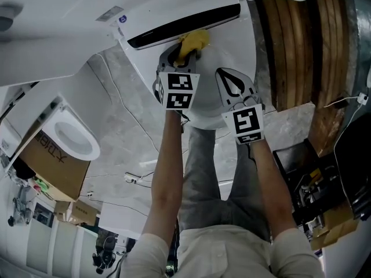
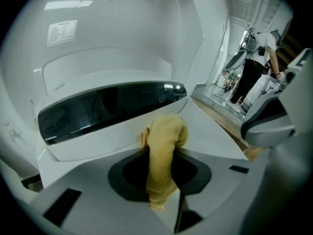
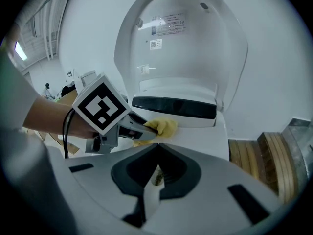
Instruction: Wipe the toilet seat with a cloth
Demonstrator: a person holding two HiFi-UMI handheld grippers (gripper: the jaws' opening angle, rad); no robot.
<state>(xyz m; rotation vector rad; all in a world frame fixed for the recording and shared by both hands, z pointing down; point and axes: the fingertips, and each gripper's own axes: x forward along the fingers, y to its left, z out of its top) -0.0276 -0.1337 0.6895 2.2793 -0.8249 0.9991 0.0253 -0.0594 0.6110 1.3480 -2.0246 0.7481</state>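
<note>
Two grippers are seen over the toilet, and only one is at work. The left gripper (image 1: pixel 182 61) is clamped on the yellow cloth (image 1: pixel 194 41). In the left gripper view a fold of it is pinched between the jaws and the rest is bunched out past the tips. The cloth is pressed, as far as can be told, against the white toilet seat (image 1: pixel 226 51) at its very back, just in front of the black panel (image 2: pixel 107 106) under the raised lid (image 3: pixel 186 48). The right gripper (image 1: pixel 225 79) is held just beside it, to the right and a little nearer the person, with its jaws closed on nothing. Only a small brownish speck is seen at their seam, and what it is cannot be told.

Now the relation that matters. The seat's long axis is judged to run from the black panel toward the person, so nearly all of the surface to be wiped lies on the near side of the cloth. The cloth is in the left gripper, so that arm is the one placed for the stroke. A pull toward the body, or a sweep along the back edge, is what the next move would call for. The right gripper is hung over the seat's right part and may have to be cleared from the path. How much has been wiped cannot be read from the surface.
</note>
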